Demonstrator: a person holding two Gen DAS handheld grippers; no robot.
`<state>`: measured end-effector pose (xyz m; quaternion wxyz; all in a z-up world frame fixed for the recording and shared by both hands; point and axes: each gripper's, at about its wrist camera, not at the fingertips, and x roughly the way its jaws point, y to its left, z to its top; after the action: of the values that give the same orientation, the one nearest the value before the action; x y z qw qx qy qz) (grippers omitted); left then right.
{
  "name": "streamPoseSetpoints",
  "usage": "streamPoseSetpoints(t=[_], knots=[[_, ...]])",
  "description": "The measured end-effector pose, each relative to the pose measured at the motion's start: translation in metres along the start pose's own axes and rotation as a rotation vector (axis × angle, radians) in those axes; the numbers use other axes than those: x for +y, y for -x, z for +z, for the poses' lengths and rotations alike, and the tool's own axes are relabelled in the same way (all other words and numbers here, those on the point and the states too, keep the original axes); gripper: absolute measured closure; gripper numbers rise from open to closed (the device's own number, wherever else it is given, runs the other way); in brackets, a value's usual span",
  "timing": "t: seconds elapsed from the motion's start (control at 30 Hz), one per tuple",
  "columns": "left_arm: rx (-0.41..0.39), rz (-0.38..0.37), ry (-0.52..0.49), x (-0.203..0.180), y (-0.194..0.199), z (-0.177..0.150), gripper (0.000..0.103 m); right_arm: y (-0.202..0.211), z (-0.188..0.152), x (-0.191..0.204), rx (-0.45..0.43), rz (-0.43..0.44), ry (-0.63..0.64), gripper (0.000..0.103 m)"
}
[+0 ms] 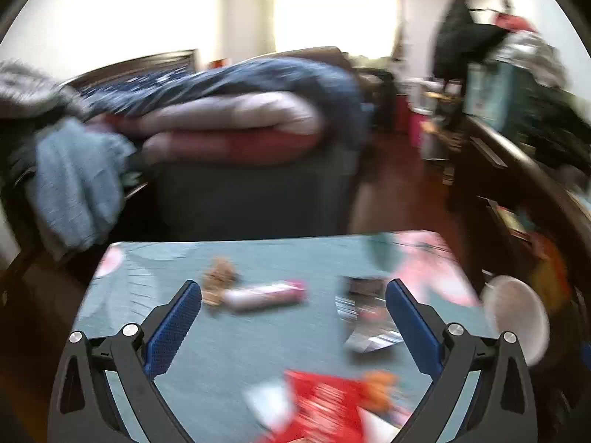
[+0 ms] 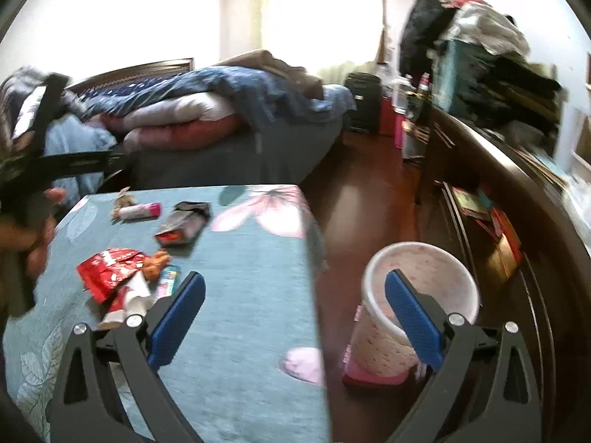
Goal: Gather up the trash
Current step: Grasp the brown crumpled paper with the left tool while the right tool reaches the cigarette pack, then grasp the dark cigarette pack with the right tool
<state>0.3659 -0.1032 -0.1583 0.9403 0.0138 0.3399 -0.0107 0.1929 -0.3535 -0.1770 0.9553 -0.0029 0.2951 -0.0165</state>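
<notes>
Trash lies on a teal-clothed table (image 2: 243, 258). A red wrapper (image 2: 107, 269) lies at the near left; it also shows in the left wrist view (image 1: 325, 402). A dark crumpled packet (image 2: 184, 221), a pink-capped tube (image 2: 140, 210) and a brown scrap (image 2: 123, 199) lie farther back. In the left wrist view the packet (image 1: 365, 313), tube (image 1: 266, 295) and scrap (image 1: 218, 280) are blurred. A white-and-pink bin (image 2: 413, 310) stands on the floor right of the table. My left gripper (image 1: 293, 295) is open and empty above the table. My right gripper (image 2: 293, 288) is open and empty over the table's right edge.
A bed (image 2: 229, 125) piled with bedding stands behind the table. A dark wooden cabinet (image 2: 517, 221) stacked with clutter runs along the right. Bare wooden floor (image 2: 369, 192) lies between bed, table and cabinet. The bin's rim (image 1: 517, 317) shows at the right in the left wrist view.
</notes>
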Motion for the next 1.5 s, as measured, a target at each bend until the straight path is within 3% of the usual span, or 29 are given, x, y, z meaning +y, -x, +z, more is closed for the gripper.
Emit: streamPoseSetpoints(t=[0.13, 0.23, 0.47, 0.63, 0.73, 0.77, 0.8, 0.9, 1.03, 1.17, 1.4, 1.43, 1.47, 1.5], knots=[[0.061, 0.082, 0.084, 0.041, -0.054, 0.008, 0.004, -0.008, 0.002, 0.026, 0.017, 0.045, 0.040, 0.005], [0.123, 0.100, 0.122, 0.058, -0.094, 0.007, 0.004, -0.016, 0.006, 0.043, 0.026, 0.073, 0.077, 0.005], [0.226, 0.146, 0.104, 0.068, -0.144, -0.009, 0.007, -0.033, 0.015, 0.077, 0.040, 0.108, 0.159, 0.005], [0.245, 0.107, 0.149, 0.075, -0.149, -0.015, 0.031, -0.045, 0.024, 0.092, 0.049, 0.139, 0.172, 0.005], [0.231, 0.119, 0.140, 0.075, -0.145, -0.014, 0.058, -0.057, 0.032, 0.100, 0.055, 0.133, 0.172, 0.005], [0.226, 0.126, 0.142, 0.077, -0.144, -0.015, 0.076, -0.061, 0.034, 0.104, 0.059, 0.127, 0.170, 0.005], [0.223, 0.127, 0.142, 0.078, -0.143, -0.015, 0.083, -0.064, 0.036, 0.105, 0.060, 0.128, 0.167, 0.005], [0.218, 0.083, 0.176, 0.087, -0.138, -0.017, 0.086, -0.080, 0.046, 0.113, 0.070, 0.141, 0.146, 0.005], [0.182, 0.079, 0.227, 0.107, -0.121, -0.017, 0.087, -0.109, 0.057, 0.128, 0.108, 0.148, 0.131, 0.005], [0.153, 0.067, 0.247, 0.122, -0.098, -0.013, 0.086, -0.145, 0.066, 0.148, 0.145, 0.110, 0.148, 0.005], [0.119, 0.042, 0.217, 0.130, -0.069, -0.008, 0.085, -0.206, 0.064, 0.163, 0.296, 0.020, 0.192, 0.007], [0.116, 0.042, 0.212, 0.131, -0.067, -0.008, 0.085, -0.211, 0.062, 0.163, 0.317, 0.024, 0.190, 0.013], [0.111, 0.041, 0.207, 0.130, -0.063, -0.009, 0.085, -0.217, 0.058, 0.162, 0.352, 0.039, 0.182, 0.027], [0.109, 0.039, 0.205, 0.131, -0.062, -0.010, 0.085, -0.222, 0.056, 0.160, 0.374, 0.067, 0.167, 0.032]])
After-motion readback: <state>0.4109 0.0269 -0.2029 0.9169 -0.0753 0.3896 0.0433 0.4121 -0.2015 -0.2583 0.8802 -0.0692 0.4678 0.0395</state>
